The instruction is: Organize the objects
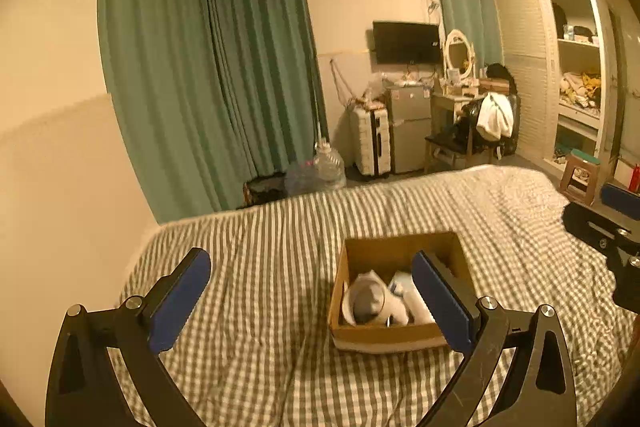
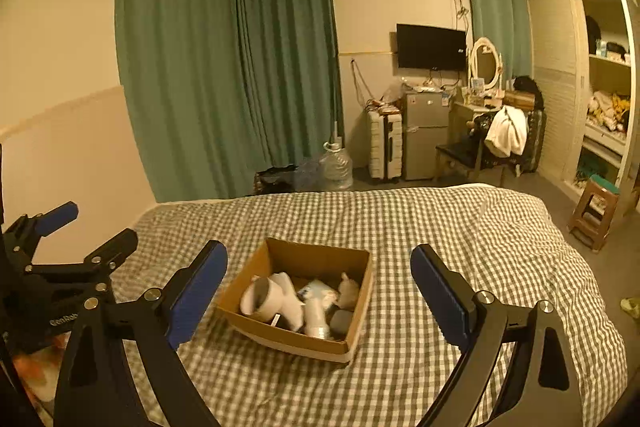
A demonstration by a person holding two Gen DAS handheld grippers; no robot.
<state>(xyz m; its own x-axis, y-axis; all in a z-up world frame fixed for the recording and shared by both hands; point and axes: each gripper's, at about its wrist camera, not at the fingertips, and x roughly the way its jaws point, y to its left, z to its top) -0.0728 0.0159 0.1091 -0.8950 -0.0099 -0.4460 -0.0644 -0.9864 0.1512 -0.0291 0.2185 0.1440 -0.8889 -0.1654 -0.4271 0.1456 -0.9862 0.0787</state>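
Above the cardboard box (image 2: 296, 301), left gripper (image 1: 312, 303) and right gripper (image 2: 320, 297) angle downward, jaws released, empty

Dark item (image 2: 341, 321) in the cardboard box (image 2: 280, 339) stays unidentifiable.

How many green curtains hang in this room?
3: one on the left wall, one meeting it at the corner, and one right of the air conditioner. More may hang out of view.
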